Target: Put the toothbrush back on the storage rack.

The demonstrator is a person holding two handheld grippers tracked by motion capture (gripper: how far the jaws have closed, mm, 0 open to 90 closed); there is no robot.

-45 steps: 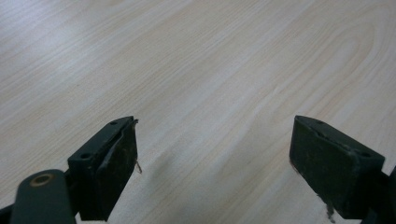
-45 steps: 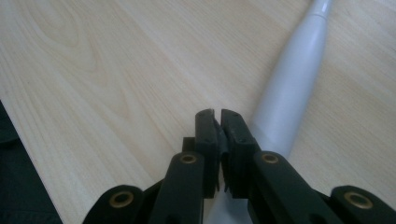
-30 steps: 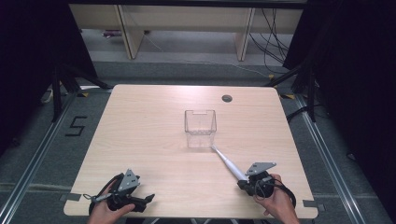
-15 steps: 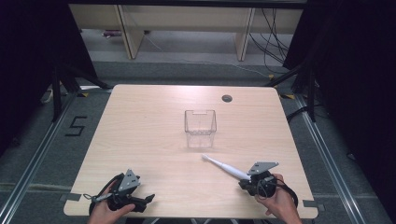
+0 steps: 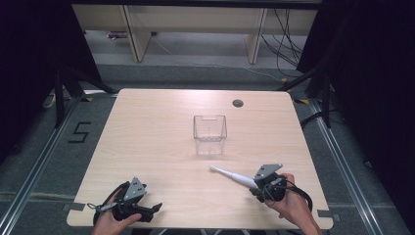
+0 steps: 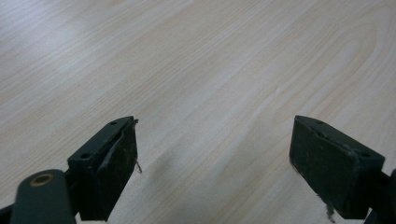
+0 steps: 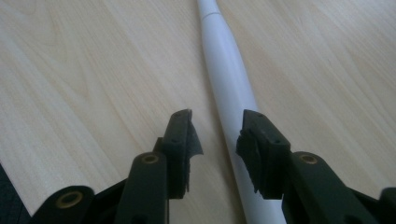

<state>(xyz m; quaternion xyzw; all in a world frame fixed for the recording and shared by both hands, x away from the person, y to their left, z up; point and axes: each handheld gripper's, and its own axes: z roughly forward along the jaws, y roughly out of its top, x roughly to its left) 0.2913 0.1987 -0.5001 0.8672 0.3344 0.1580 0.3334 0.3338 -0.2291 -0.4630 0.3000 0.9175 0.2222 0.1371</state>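
Note:
A white tapered wand [image 5: 230,175] lies flat on the wooden table [image 5: 147,137], its thin tip pointing left toward the table's middle. Its thick end passes between the jaws of my right gripper [image 5: 254,186] at the front right. In the right gripper view the wand [image 7: 229,79] runs up between the two black jaws of the right gripper [image 7: 217,133]; these have just been opening, and a gap shows beside the left pad. My left gripper [image 5: 151,209] rests at the front left. In its own view the left gripper [image 6: 215,154] is wide open over bare wood.
A clear square plastic container [image 5: 210,134] stands upright at the table's centre, beyond the wand's tip. A dark round hole [image 5: 238,103] sits near the far edge. Both hands are close to the table's front edge.
The wand, earlier raised and aimed at the container, has swung left and come down flat on the table. The right hand has barely shifted. The left gripper has not moved.

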